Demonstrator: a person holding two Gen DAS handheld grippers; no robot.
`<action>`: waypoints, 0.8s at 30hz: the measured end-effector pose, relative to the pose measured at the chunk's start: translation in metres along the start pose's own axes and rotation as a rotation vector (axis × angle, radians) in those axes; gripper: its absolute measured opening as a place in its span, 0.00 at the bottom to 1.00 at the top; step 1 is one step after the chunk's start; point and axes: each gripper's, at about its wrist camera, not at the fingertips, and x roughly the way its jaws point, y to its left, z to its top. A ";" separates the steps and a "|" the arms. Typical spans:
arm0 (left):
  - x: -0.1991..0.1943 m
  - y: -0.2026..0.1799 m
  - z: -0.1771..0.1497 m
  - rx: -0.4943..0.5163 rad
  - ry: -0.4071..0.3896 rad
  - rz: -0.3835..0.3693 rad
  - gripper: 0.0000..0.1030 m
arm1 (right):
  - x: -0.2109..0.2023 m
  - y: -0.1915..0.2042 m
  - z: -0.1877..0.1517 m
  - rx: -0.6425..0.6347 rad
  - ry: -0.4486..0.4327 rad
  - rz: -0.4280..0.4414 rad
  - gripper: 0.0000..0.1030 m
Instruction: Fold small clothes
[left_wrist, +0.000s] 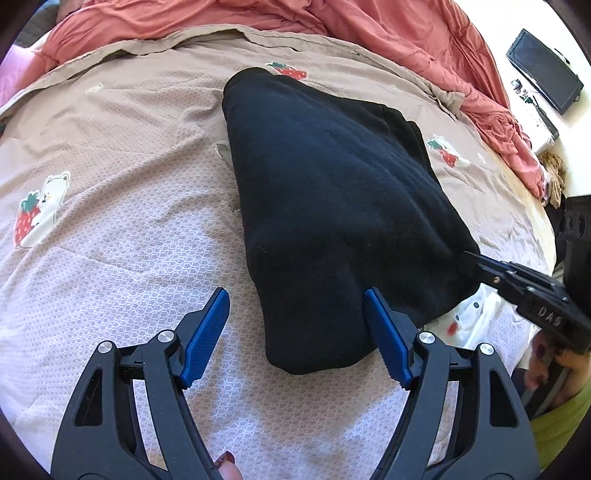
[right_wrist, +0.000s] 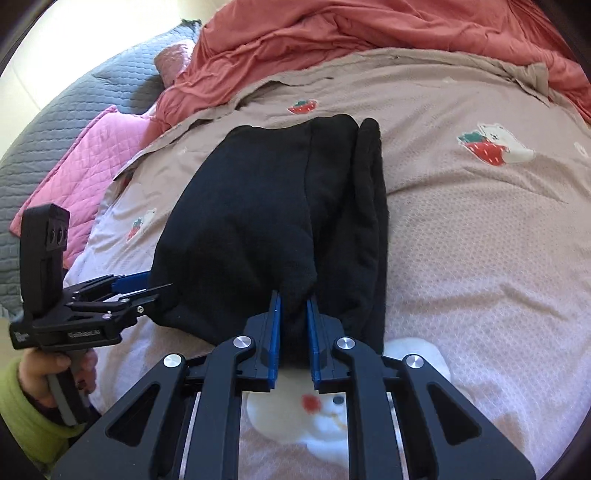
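Right wrist view: right claw (right_wrist: 293, 314) pinches near hem of black garment (right_wrist: 258, 221), likely to lift for a fold | left claw (left_wrist: 295, 317) spread, straddling its other near corner, not gripping | garment lies on bed cover (right_wrist: 480, 258)

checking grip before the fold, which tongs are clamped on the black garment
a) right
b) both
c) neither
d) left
a: the right tongs pinch the near edge of the black garment, while the left tongs stand wide open around its corner.
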 end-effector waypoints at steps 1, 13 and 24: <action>0.000 0.000 0.000 0.000 0.001 -0.003 0.65 | 0.000 -0.003 0.000 0.020 0.005 -0.012 0.13; 0.001 -0.003 -0.002 0.012 0.001 0.014 0.66 | 0.016 -0.005 -0.010 -0.005 0.031 -0.057 0.22; -0.025 0.006 0.008 -0.025 -0.061 -0.011 0.67 | -0.014 -0.004 0.007 -0.007 -0.070 -0.122 0.55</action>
